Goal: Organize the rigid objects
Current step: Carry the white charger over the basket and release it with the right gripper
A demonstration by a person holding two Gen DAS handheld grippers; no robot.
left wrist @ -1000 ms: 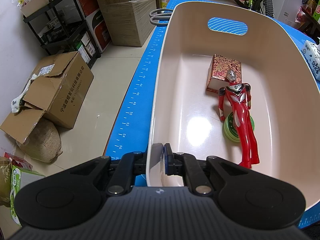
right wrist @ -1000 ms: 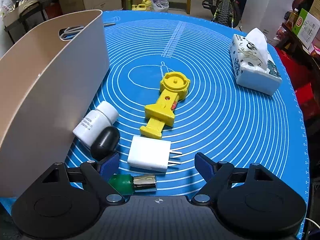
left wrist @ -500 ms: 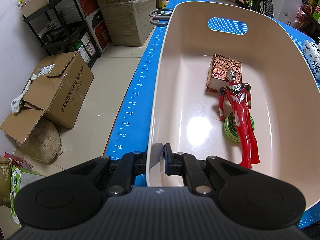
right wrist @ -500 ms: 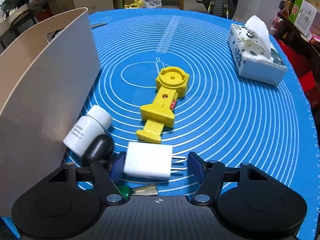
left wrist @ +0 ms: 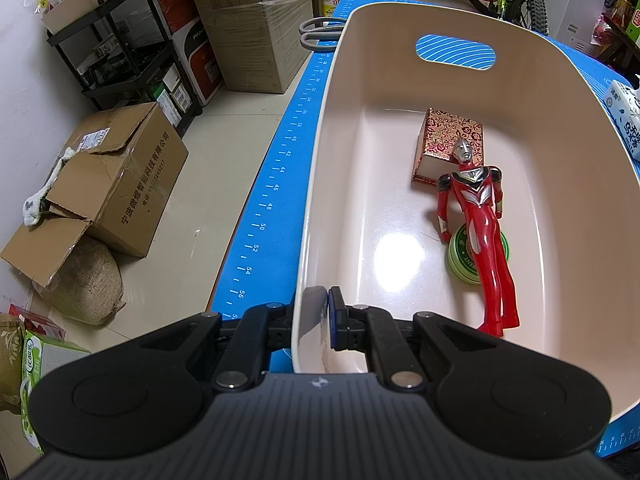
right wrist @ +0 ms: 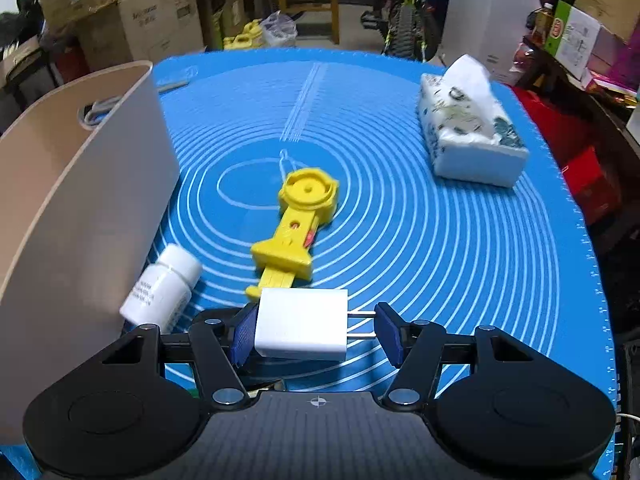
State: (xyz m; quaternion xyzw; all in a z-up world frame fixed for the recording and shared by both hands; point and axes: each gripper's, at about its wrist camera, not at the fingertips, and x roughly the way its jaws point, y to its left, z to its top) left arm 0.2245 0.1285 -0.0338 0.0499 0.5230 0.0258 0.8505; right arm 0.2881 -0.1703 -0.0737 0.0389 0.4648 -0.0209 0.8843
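The white plug adapter (right wrist: pixel 301 324) is sitting between the pads of the right gripper (right wrist: pixel 316 330), clamped end to end from body to prong tips, low over the blue mat (right wrist: pixel 440 240). In the beige bin (left wrist: pixel 320 184) a red figure (left wrist: pixel 478 236), a patterned box (left wrist: pixel 450 142) and a green tin (left wrist: pixel 464 260) are already lying; a pill bottle (right wrist: pixel 164 284) and a yellow toy (right wrist: pixel 298 228) are still waiting on the mat; roughly half seems done. Only the left view is showing the bin's inside, and the left gripper (left wrist: pixel 326 316) pinching its near rim; only the right view is showing the leftovers and a tissue pack (right wrist: pixel 468 140) far right.
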